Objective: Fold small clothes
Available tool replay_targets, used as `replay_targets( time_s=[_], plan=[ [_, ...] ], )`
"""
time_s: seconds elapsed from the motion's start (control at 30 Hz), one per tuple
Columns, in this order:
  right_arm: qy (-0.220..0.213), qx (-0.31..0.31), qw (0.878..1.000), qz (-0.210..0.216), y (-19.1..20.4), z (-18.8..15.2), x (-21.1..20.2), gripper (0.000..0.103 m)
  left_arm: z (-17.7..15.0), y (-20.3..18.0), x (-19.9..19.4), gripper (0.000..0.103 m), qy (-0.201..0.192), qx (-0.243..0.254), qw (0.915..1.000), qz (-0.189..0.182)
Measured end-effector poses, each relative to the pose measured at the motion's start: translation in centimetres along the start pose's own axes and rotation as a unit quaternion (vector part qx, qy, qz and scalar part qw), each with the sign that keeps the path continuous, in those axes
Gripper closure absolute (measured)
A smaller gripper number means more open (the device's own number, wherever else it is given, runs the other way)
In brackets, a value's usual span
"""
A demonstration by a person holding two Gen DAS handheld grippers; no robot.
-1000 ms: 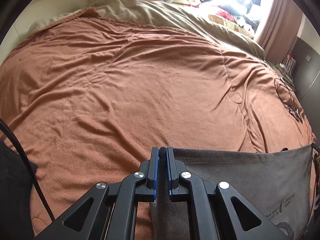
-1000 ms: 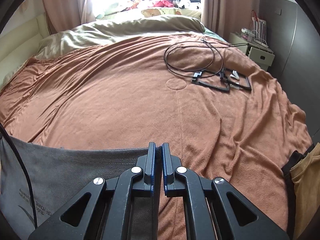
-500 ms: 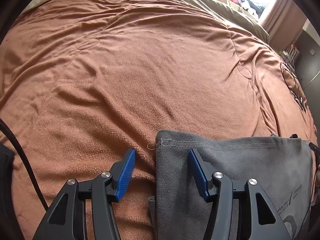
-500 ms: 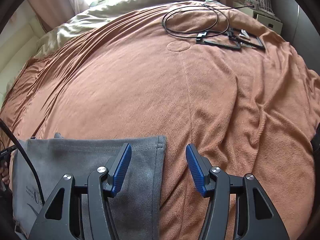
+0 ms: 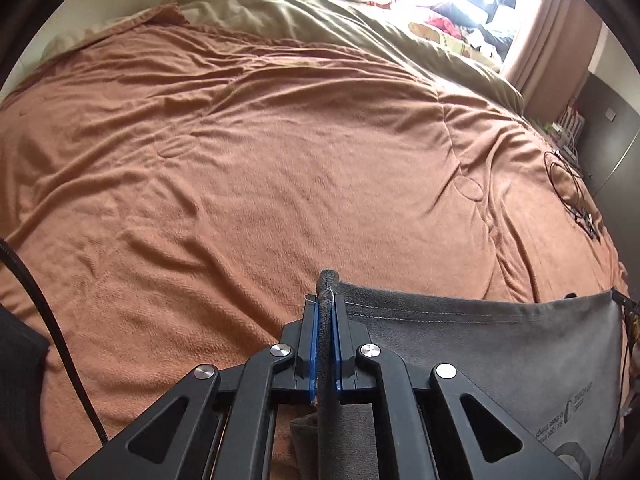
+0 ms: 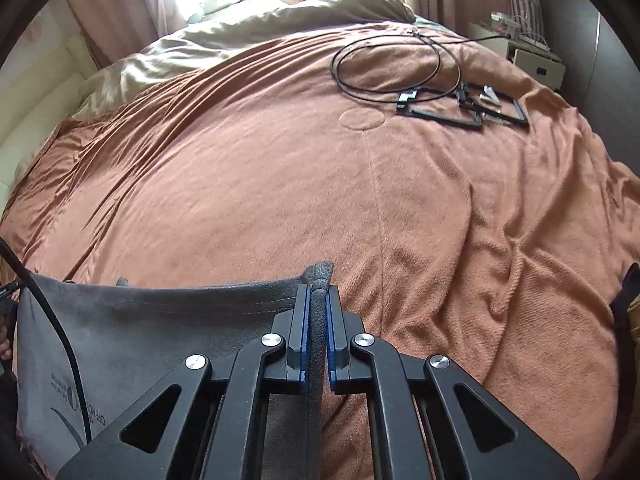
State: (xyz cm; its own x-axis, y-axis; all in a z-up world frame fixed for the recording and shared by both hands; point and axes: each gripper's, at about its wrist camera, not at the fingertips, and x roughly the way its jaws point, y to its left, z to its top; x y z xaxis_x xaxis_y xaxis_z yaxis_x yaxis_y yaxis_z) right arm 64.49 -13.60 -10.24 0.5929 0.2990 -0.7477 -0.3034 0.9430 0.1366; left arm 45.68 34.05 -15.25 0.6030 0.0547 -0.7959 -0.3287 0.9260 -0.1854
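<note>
A small grey garment (image 5: 480,344) with printed text is stretched between my two grippers above the brown blanket (image 5: 280,168). My left gripper (image 5: 326,308) is shut on the garment's left corner, which sticks up between the blue pads. My right gripper (image 6: 318,300) is shut on the right corner of the same garment (image 6: 160,320). The hemmed top edge runs taut between them. The garment's lower part is hidden behind the gripper bodies.
A black coiled cable (image 6: 392,64) and black frames (image 6: 460,108) lie on the blanket (image 6: 320,184) at the far right. An olive duvet (image 5: 360,28) is bunched at the head of the bed. A white nightstand (image 6: 524,52) stands right.
Half a second ago both grippers were open over the garment lying flat. Both have shut on its corners and lifted its top edge off the blanket.
</note>
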Motion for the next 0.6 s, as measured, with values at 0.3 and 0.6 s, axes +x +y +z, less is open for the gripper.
replay_targets(
  time_s=[0.3,0.6],
  plan=[
    [0.004,-0.007,1.0,-0.025,0.5,0.1,1.8,0.099,-0.6,0.9,3.7,0.091,0.053,-0.011,0.9982,0.027],
    [0.022,-0.034,0.998,-0.057,2.3,-0.5,0.9,0.059,-0.7,-1.5,1.1,0.083,0.047,0.017,0.9979,0.041]
  ],
)
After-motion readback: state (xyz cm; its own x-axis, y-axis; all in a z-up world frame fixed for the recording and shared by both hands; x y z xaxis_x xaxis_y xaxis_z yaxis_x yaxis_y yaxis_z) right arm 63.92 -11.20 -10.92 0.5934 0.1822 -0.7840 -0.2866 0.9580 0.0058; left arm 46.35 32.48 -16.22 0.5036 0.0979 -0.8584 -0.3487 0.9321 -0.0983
